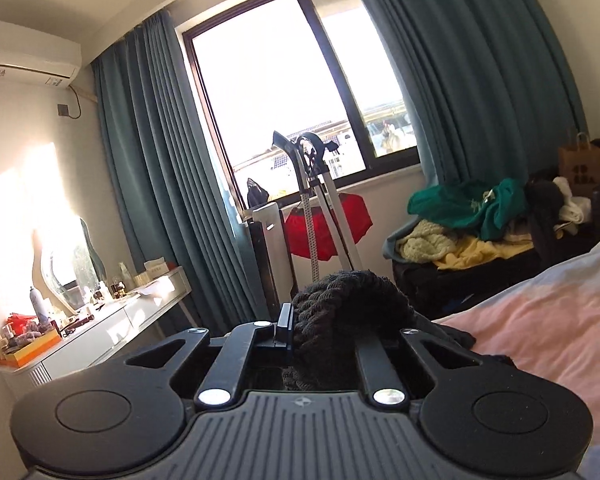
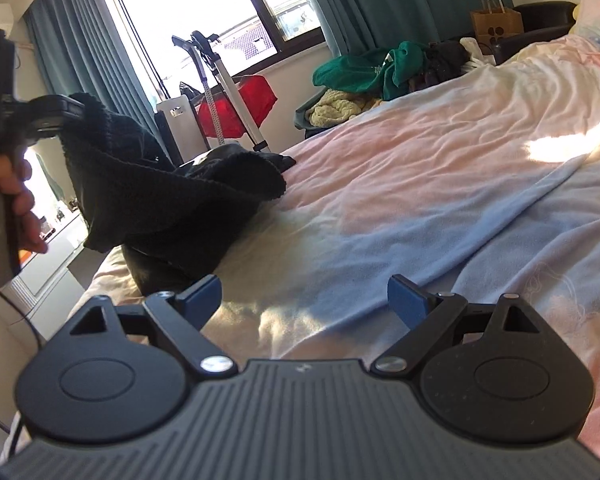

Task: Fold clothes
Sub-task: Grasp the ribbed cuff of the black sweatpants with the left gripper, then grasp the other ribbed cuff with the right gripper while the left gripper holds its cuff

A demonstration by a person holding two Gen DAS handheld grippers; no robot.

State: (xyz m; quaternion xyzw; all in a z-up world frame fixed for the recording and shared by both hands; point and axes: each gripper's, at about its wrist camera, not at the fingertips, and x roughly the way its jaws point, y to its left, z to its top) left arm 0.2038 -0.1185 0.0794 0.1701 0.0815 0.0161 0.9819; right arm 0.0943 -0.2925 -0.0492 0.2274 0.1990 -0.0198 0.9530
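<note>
One black knitted garment is the item being handled. Its fabric is thick, with a coarse ribbed knit and a fuzzy edge. In the right wrist view it hangs from the left gripper at the far left, drapes down in heavy folds, and trails onto the near left corner of the bed. One loose flap of it lies on the sheet, pointing right. In the left wrist view the same garment bulges up between the fingers, filling the gap and hiding the right fingertip.

Left gripper: closed on the bunched knit, raised above the bed edge. A hand grips its handle.

Right gripper: jaws spread wide, holding nothing, with both blue pads apart over the sheet. It sits near the camera side of the bed, just right of the garment's lower folds and not touching them.

The bed carries a wrinkled sheet in pale pink, blue and cream, with a bright sun patch at the right. Beyond the far side lies a pile of clothes, green on top and yellow beneath. A brown paper bag stands further right. Teal curtains frame a window. A white dressing table stands at the left wall.
</note>
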